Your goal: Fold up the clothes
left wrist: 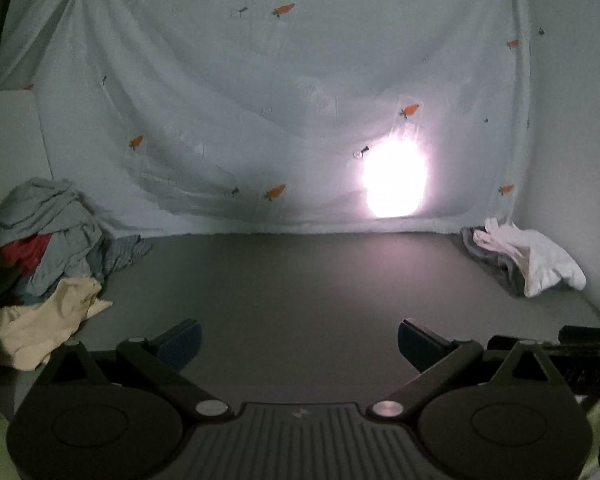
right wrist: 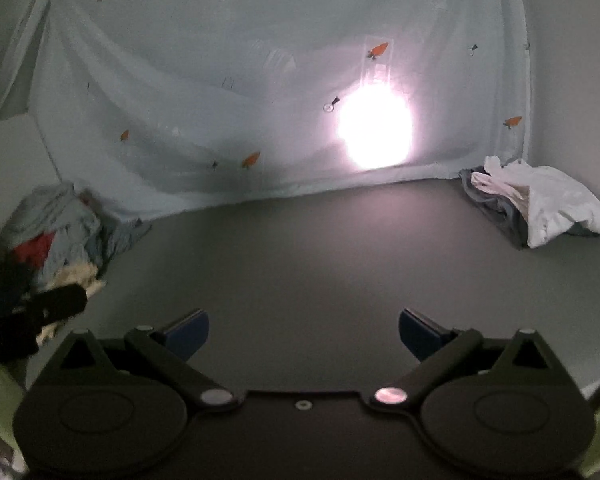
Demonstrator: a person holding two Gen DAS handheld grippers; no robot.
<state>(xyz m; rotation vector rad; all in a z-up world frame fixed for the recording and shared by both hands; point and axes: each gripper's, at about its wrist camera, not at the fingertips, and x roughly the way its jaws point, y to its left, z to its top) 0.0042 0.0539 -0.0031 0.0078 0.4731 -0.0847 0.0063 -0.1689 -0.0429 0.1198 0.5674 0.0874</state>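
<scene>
Both grippers are hovering low over the near edge of the grey table [left wrist: 300, 280], side by side. The left gripper [left wrist: 298, 342] is showing its fingers spread wide with nothing between them; the right gripper [right wrist: 304, 332] is the same, apart and empty.

The unfolded clothes are lying in a heap [left wrist: 48, 240] at the far left, well apart from both sets of fingers, a cream garment [left wrist: 48, 324] spilling nearest. At the far right a white garment [right wrist: 556, 204] is resting on a grey one [right wrist: 496, 204].

Judging by the slump, all of it is light, limp, non-fragile cloth. An edge or corner of the cream piece is looking like the easiest pinch.

A carrot-print sheet [left wrist: 260, 80] is hanging behind.
</scene>
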